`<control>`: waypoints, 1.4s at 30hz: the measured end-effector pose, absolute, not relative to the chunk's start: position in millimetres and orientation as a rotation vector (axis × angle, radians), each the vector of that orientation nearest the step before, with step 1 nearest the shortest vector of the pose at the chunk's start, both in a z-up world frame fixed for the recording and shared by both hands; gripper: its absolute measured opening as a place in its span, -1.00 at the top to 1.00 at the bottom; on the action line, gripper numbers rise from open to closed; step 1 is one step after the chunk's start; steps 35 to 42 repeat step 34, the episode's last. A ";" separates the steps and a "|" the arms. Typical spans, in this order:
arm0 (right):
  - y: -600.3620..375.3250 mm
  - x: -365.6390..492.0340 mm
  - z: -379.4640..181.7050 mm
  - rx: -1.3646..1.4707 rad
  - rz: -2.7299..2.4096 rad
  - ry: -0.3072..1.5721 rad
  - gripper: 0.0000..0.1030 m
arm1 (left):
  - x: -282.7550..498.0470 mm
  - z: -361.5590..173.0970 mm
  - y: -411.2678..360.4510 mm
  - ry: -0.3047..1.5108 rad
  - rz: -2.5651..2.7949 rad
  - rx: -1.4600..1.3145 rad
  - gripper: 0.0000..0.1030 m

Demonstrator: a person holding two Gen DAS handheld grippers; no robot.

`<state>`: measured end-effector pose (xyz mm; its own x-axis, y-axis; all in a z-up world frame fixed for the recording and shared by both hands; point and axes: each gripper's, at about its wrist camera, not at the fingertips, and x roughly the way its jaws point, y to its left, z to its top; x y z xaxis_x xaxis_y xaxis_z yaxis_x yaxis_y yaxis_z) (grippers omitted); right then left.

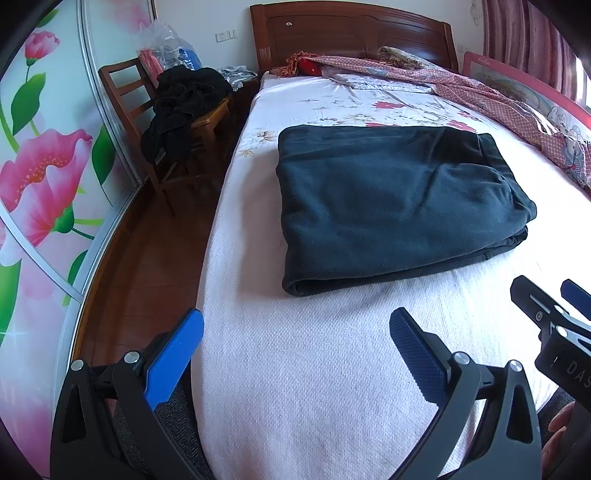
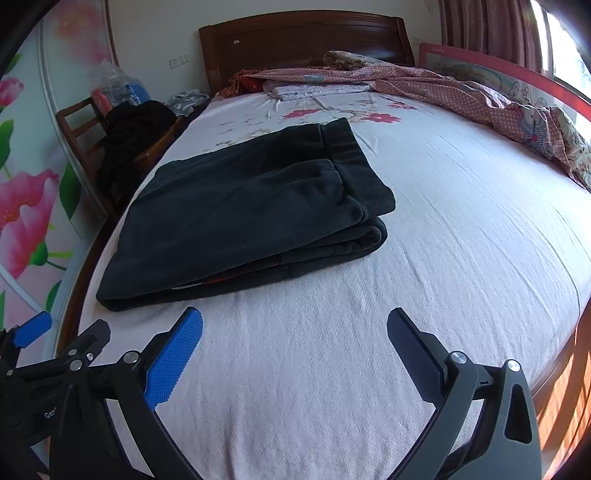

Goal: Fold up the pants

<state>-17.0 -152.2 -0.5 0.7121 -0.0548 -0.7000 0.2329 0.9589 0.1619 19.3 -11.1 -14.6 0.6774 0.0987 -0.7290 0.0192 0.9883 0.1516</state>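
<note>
Dark teal pants [image 1: 388,199] lie folded into a thick rectangle on the white bed [image 1: 314,369], with the waistband end at the right. In the right wrist view the same pants [image 2: 240,214] sit left of centre, layers stacked at the near edge. My left gripper [image 1: 295,328] hovers open over the bedsheet just short of the pants, nothing between its blue pads. My right gripper [image 2: 294,326] is also open and empty, near the front of the bed [image 2: 406,295], apart from the pants. The right gripper [image 1: 554,314] shows at the right edge of the left wrist view.
A wooden chair [image 1: 136,110] piled with black clothes [image 1: 184,103] stands left of the bed. A rumpled pink quilt [image 1: 498,96] lies along the far right side, below the wooden headboard [image 1: 351,33]. A floral wardrobe door [image 1: 40,166] lines the left wall.
</note>
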 end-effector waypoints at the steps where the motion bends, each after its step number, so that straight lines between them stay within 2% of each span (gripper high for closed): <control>1: -151.9 -17.2 -0.4 0.246 -0.161 0.763 -0.93 | 19.3 -14.5 -11.1 0.825 0.047 0.152 -0.96; 8: -150.5 -17.6 0.3 0.248 -0.156 0.761 -0.93 | 15.6 -8.4 -18.8 0.801 0.065 0.228 -0.96; 14: -148.6 -19.6 2.2 0.251 -0.148 0.762 -0.93 | -1.3 6.1 -33.5 0.690 0.091 0.330 -0.96; 27: -164.2 -26.5 -0.9 0.314 -0.170 0.777 -0.93 | 5.2 3.0 -12.3 0.730 0.180 0.296 -0.96; 31: -174.2 -27.8 -4.0 0.344 -0.201 0.785 -0.93 | 11.0 -3.2 -15.6 0.793 0.124 0.302 -0.96; 34: -185.4 -29.5 -10.0 0.374 -0.250 0.799 -0.93 | 18.1 -14.9 -15.2 0.904 0.000 0.226 -0.96; 42: -185.4 -29.5 -10.0 0.374 -0.250 0.799 -0.93 | 18.1 -14.9 -15.2 0.904 0.000 0.226 -0.96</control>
